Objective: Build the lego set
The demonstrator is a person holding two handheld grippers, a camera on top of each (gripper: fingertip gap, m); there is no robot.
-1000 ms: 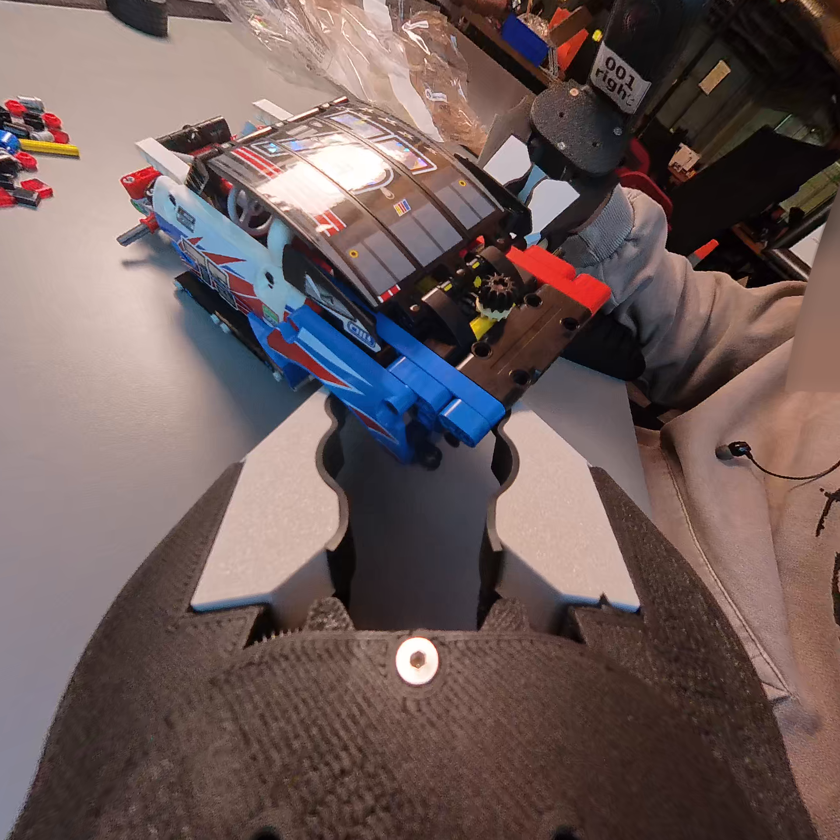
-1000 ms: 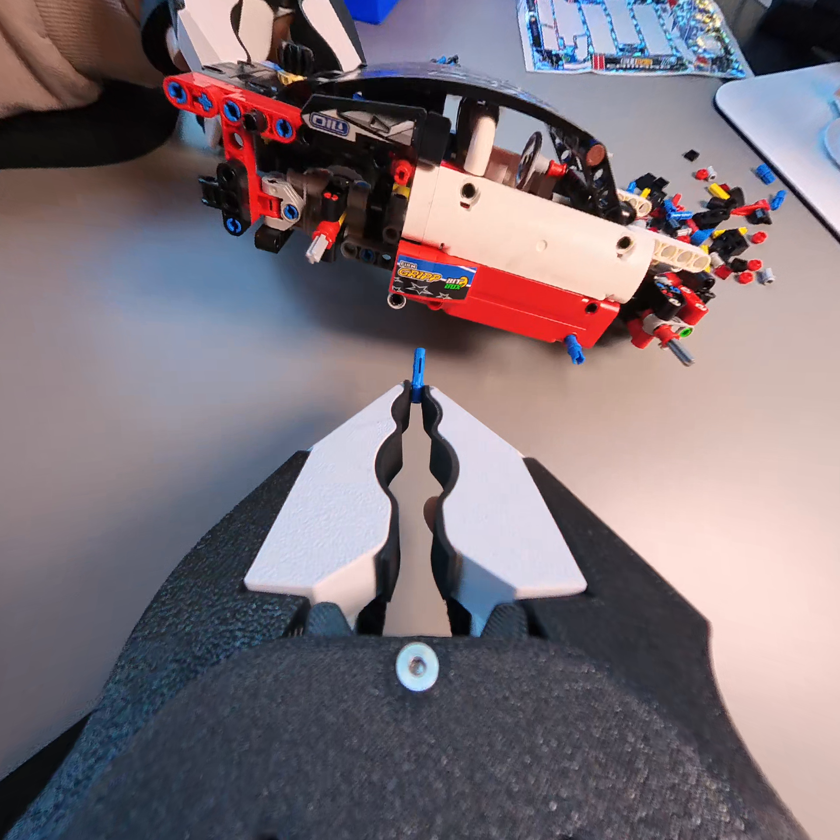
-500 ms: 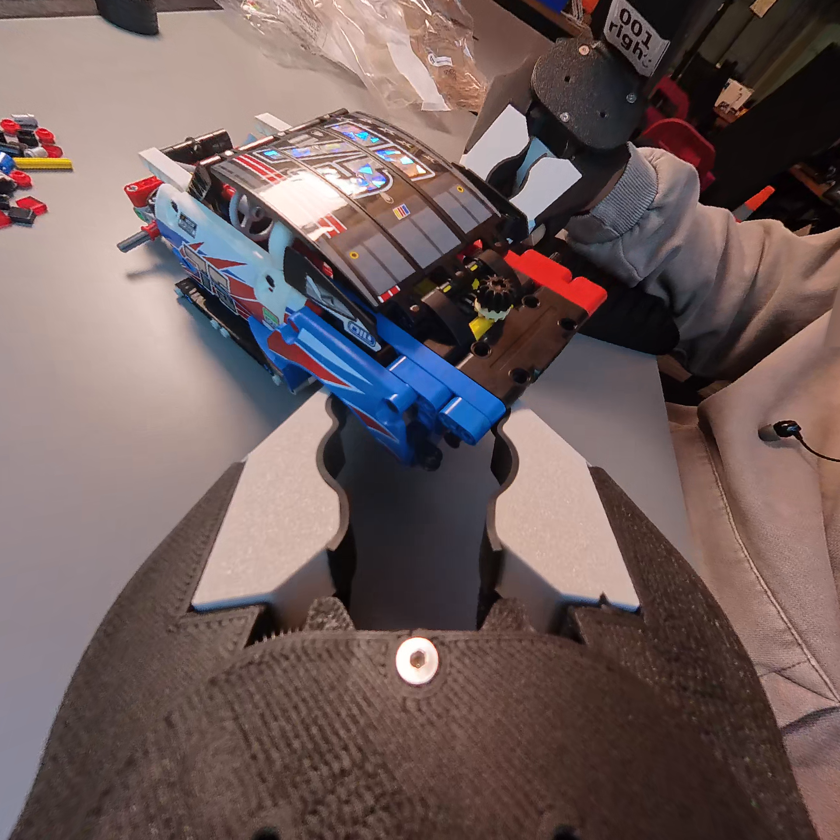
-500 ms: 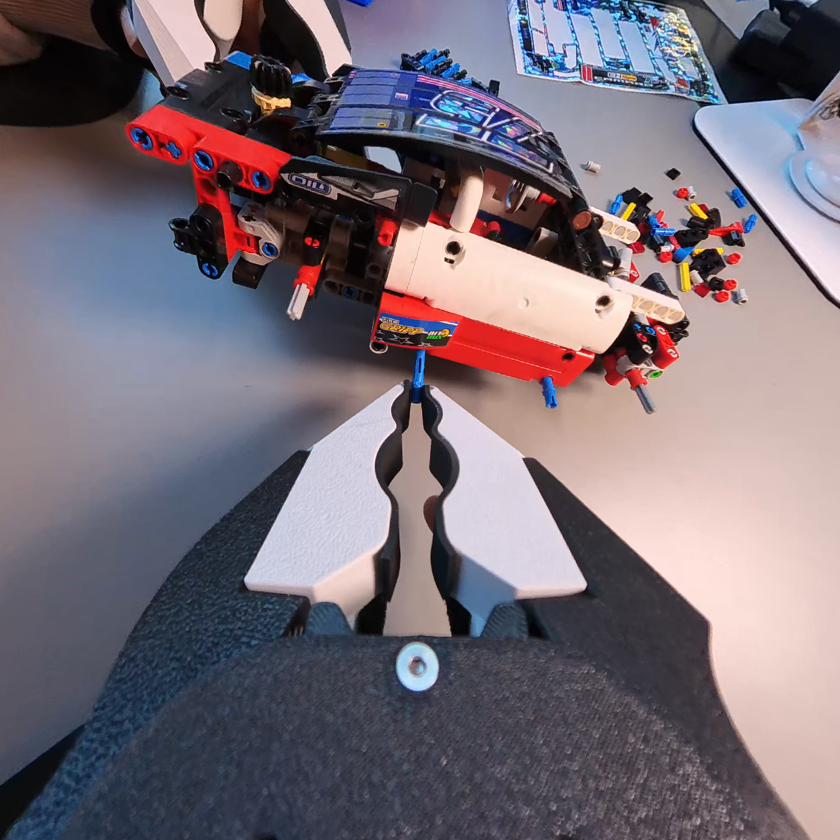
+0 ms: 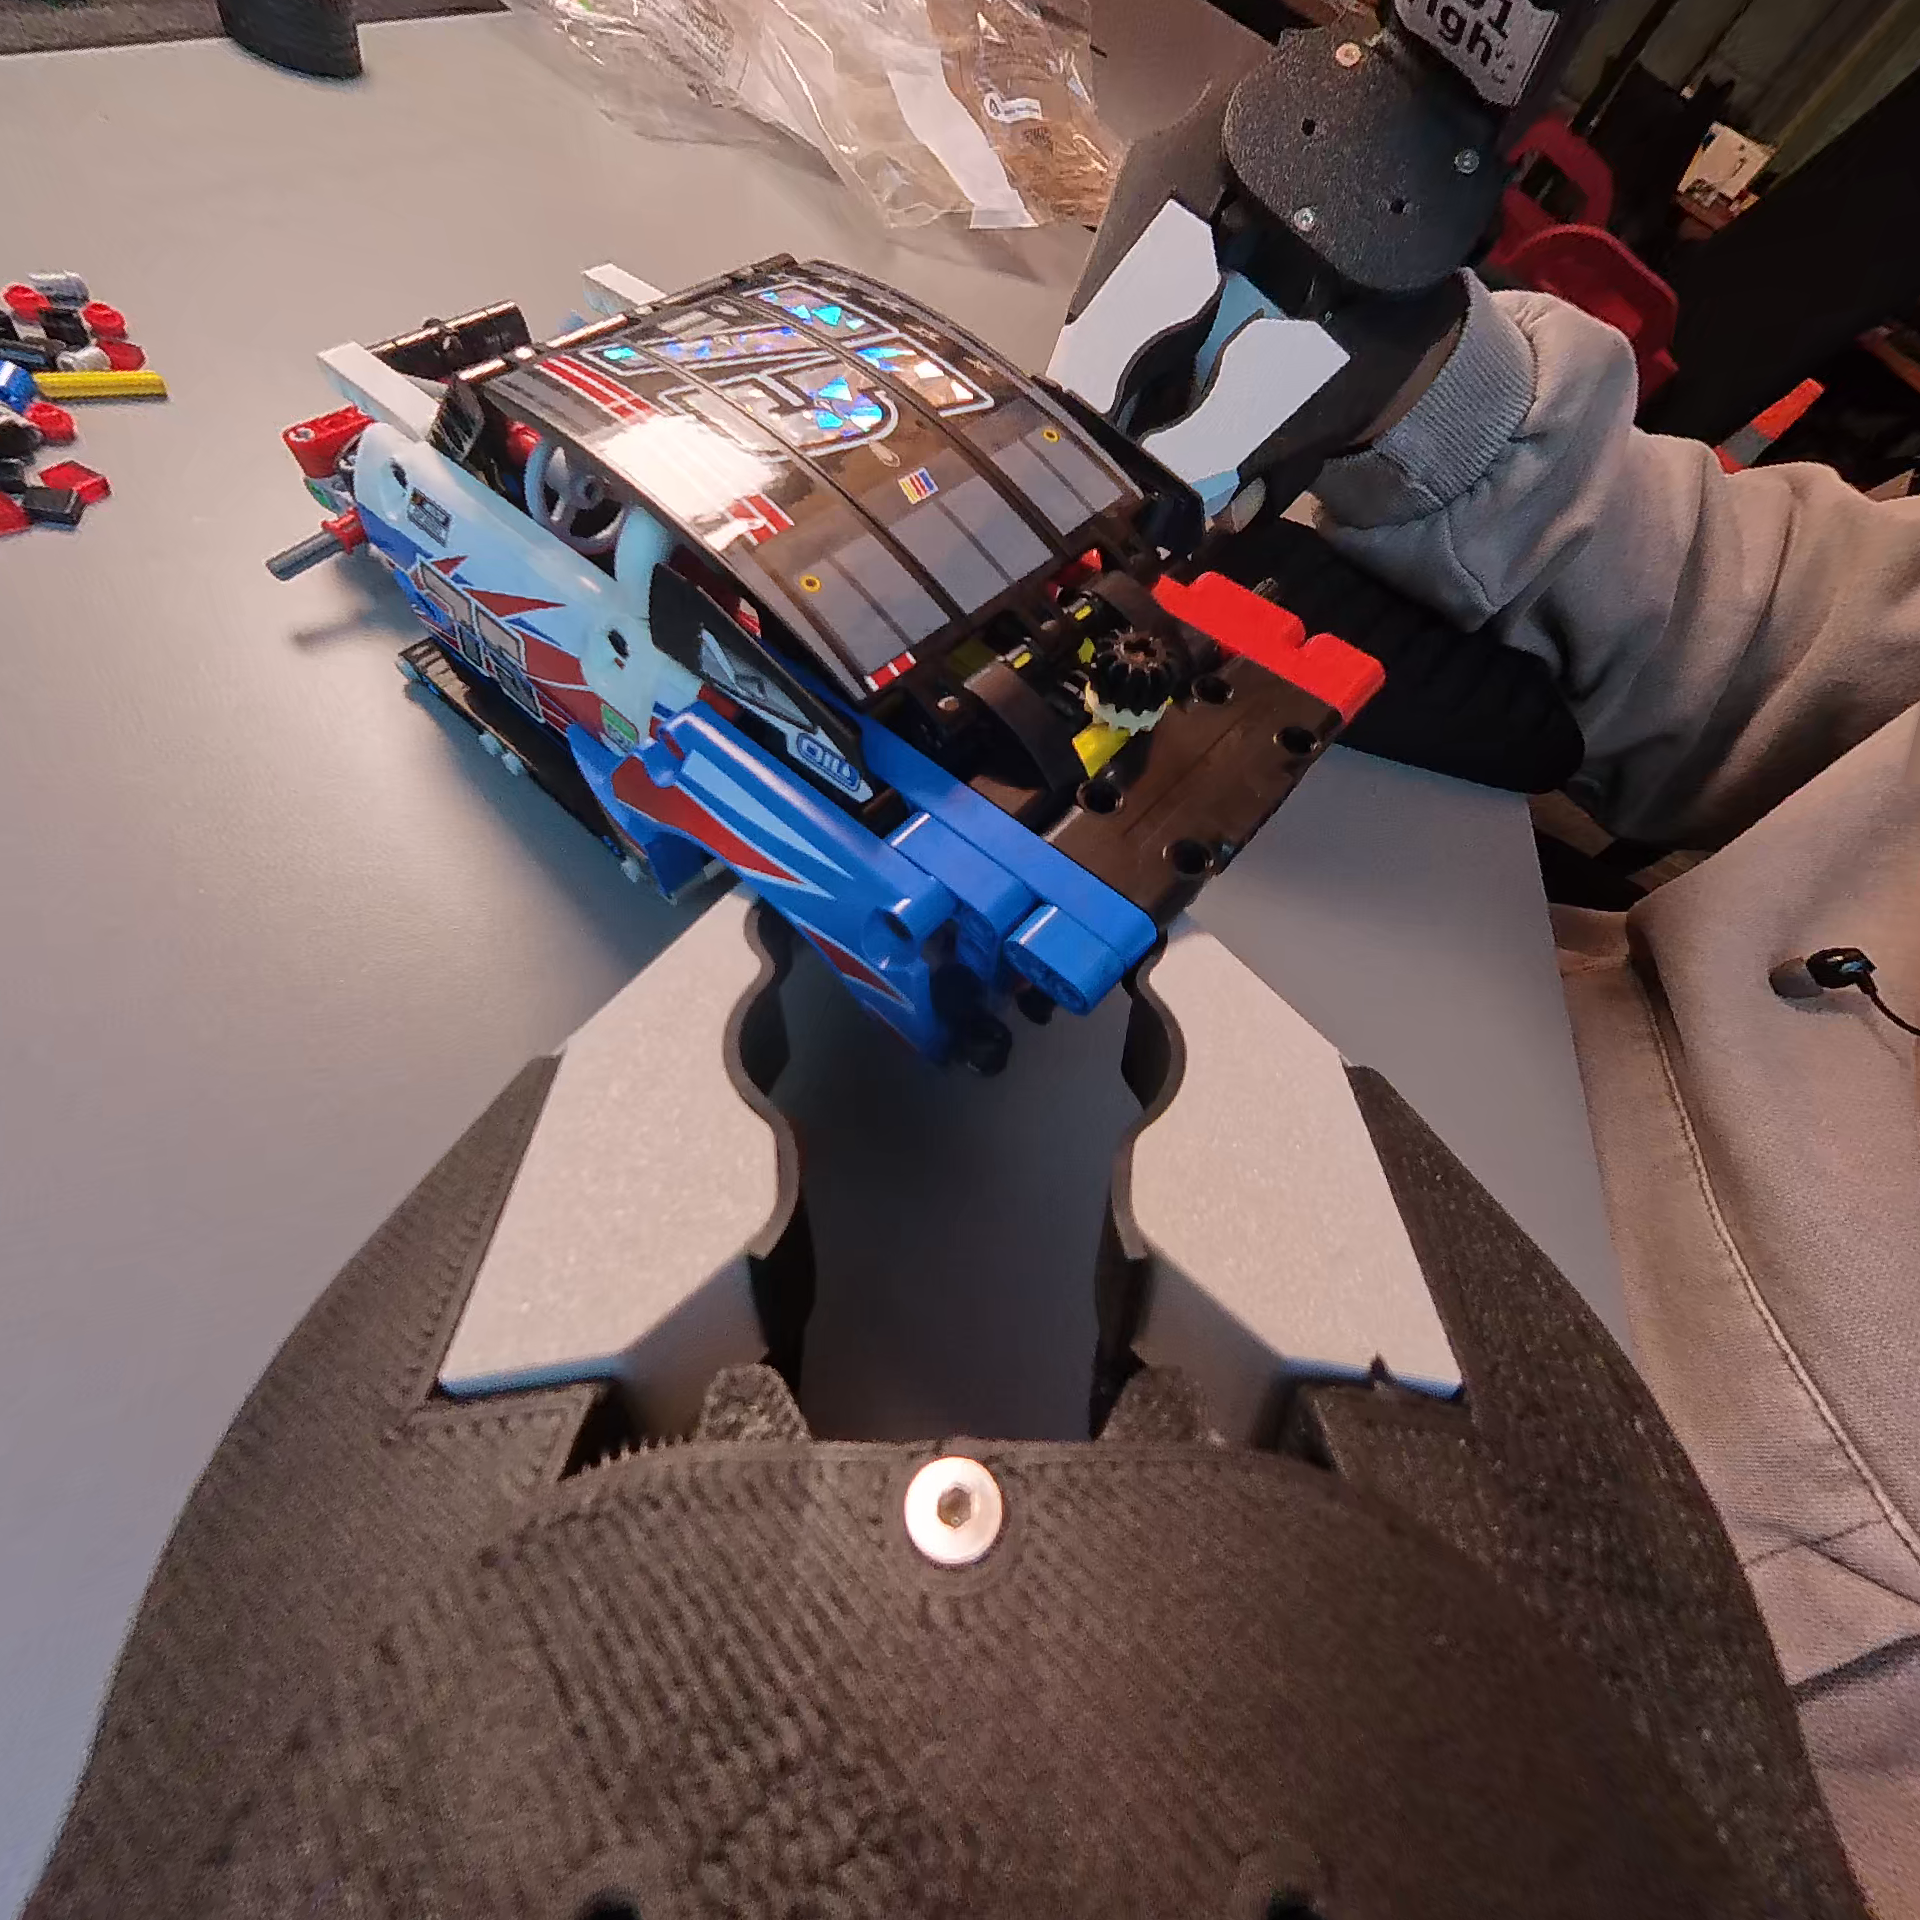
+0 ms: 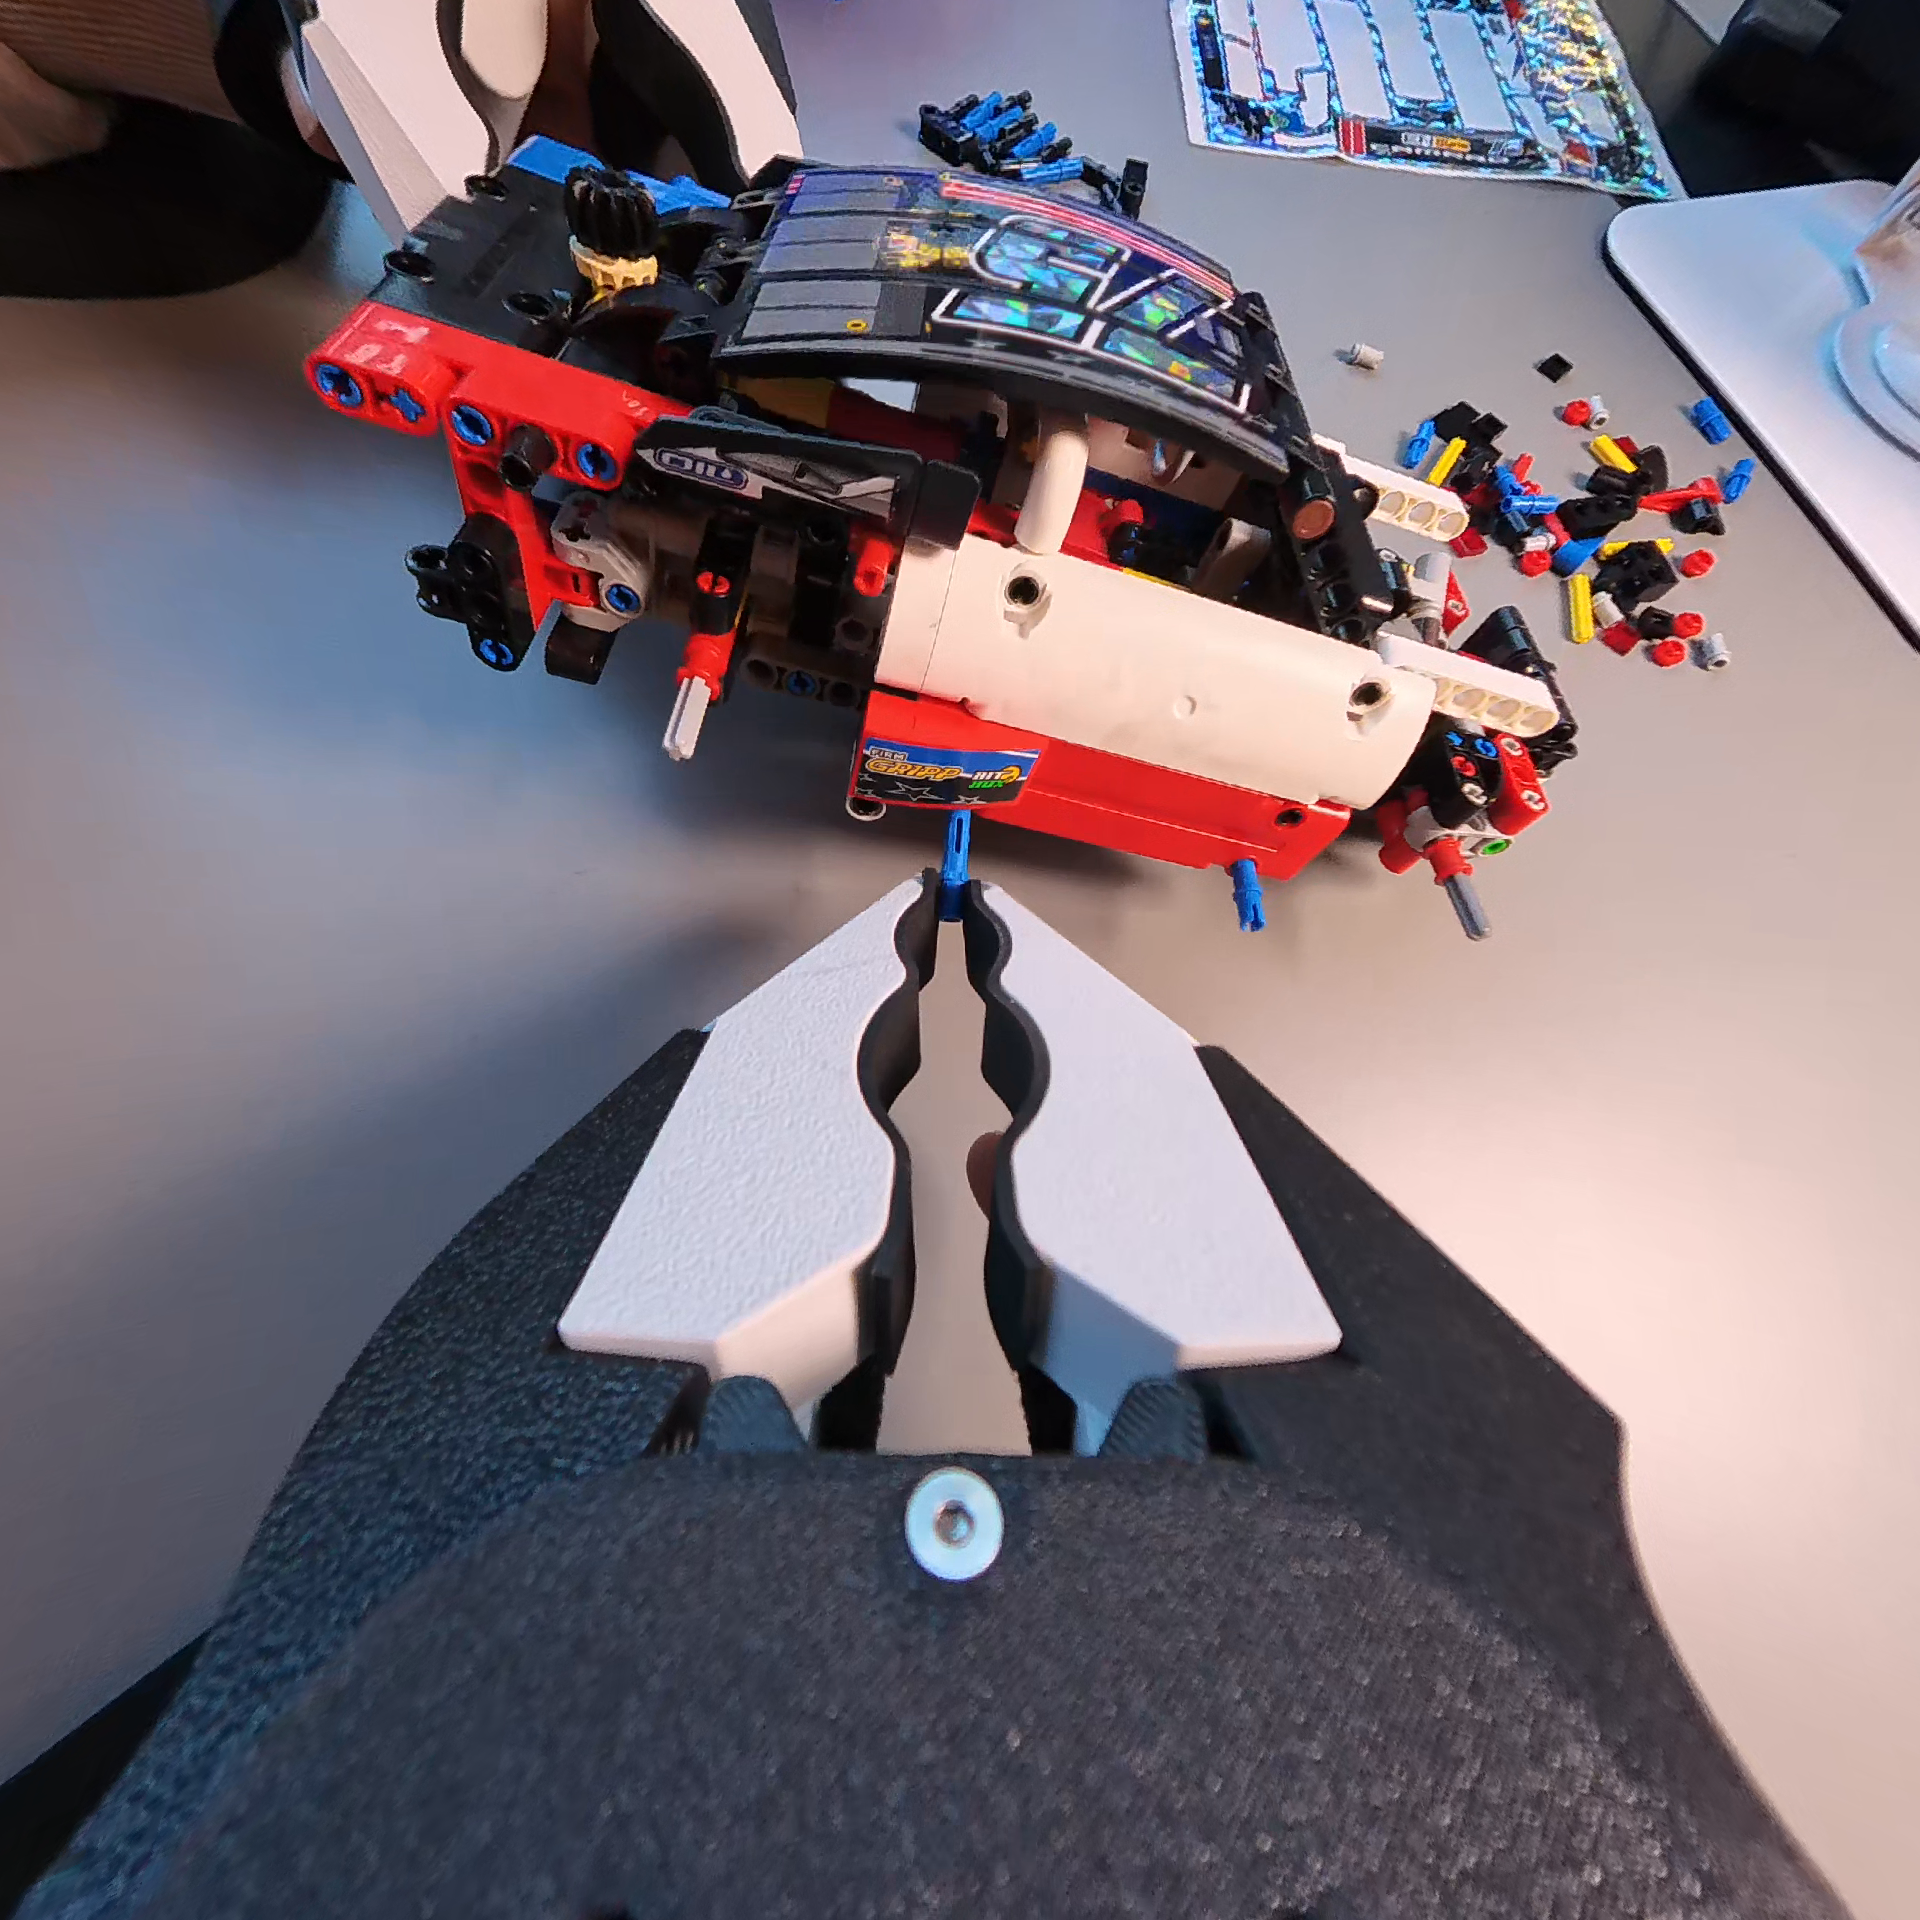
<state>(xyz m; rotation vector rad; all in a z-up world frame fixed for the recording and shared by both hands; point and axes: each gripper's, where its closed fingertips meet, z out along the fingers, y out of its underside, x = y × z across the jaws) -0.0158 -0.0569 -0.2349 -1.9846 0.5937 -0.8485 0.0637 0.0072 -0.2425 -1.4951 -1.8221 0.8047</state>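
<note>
The lego car (image 5: pixel 790 582) lies on the grey table with its black stickered roof up; its red and white side (image 6: pixel 1122 665) faces the right wrist camera. My left gripper (image 5: pixel 945 935) is closed on the car's blue rear end (image 5: pixel 1039 935), with the jaws standing wide apart around it. It also shows at the top left of the right wrist view (image 6: pixel 561 177). My right gripper (image 6: pixel 951 894) is shut on a small blue pin (image 6: pixel 954 868). The pin's tip points at the lower edge of the red side panel (image 6: pixel 1143 795), just under a sticker. The right gripper also shows in the left wrist view (image 5: pixel 1164 405), beyond the roof.
Loose small parts (image 6: pixel 1590 520) lie past the car's front, also in the left wrist view (image 5: pixel 62 395). A sticker sheet (image 6: pixel 1403 83), a cluster of blue and black pins (image 6: pixel 997 125) and a white tray (image 6: pixel 1766 291) lie farther off. Clear plastic bags (image 5: pixel 883 114) are beyond the car. A grey sleeve (image 5: pixel 1558 540) holds the right gripper.
My right gripper has carried the blue pin closer to the car's red side and now looks down more on the roof. The left gripper has kept its hold on the rear.
</note>
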